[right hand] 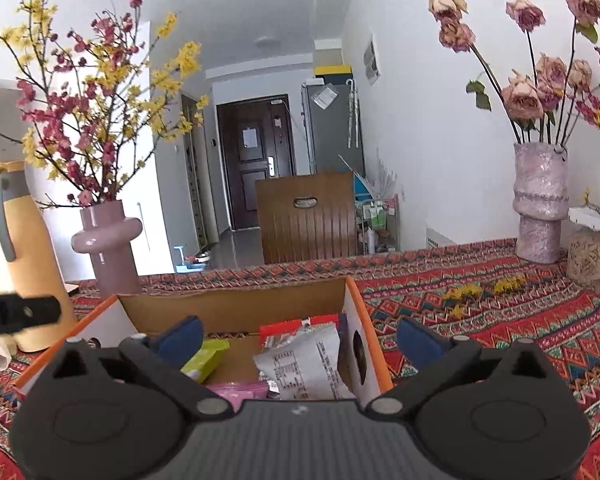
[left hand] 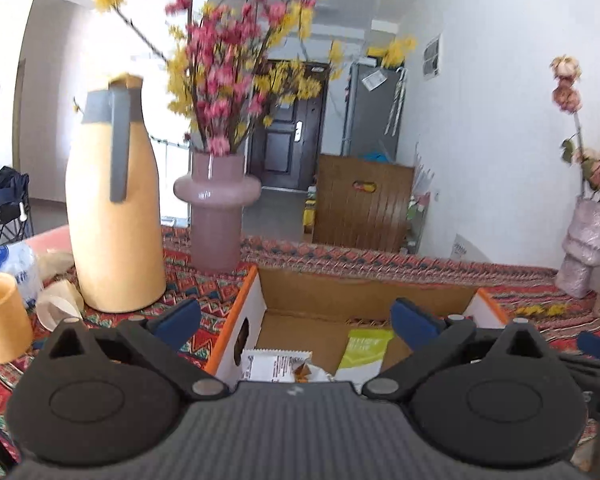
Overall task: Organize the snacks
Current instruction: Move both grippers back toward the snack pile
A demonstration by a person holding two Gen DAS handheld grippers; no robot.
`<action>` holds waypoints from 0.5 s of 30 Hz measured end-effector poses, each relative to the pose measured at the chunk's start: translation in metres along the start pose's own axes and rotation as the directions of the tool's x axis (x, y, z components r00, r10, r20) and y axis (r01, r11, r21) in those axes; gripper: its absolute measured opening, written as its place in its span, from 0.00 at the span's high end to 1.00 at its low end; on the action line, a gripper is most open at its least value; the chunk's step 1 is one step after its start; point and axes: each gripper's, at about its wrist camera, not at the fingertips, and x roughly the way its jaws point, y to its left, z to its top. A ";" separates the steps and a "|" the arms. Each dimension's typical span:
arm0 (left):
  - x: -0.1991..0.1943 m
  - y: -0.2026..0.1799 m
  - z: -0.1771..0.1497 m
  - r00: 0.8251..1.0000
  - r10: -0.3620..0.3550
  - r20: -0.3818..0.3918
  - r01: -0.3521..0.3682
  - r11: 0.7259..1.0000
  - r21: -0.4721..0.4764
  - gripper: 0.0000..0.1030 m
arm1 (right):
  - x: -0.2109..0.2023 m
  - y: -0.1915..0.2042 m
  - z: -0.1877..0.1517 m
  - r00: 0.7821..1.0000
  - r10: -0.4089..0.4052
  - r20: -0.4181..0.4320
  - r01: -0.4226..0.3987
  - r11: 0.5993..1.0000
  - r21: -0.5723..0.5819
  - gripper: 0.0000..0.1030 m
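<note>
One cardboard box (right hand: 236, 308) ahead of both tools. Left gripper (left hand: 296, 320) and right gripper (right hand: 298, 338): jaws spread, empty. Snack packets (right hand: 308, 360) inside: perhaps four, partly hidden.

Two wrist views, low and close over table (right hand: 480, 300), facing door (right hand: 256, 160); both share box (left hand: 340, 292), pink vase (left hand: 216, 200).

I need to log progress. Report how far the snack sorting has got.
Done: several snack packets lie in the cardboard box, among them a green one, a grey one and a pink one. In hand: nothing; the left gripper and right gripper are both open and empty. Left: no loose snacks visible on the patterned tablecloth.
</note>
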 end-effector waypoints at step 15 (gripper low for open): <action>-0.038 0.043 -0.051 0.986 0.014 -0.167 0.002 0.995 0.096 0.00 | -0.076 0.032 -0.019 0.993 0.078 -0.087 -0.087 0.990 -0.110 0.00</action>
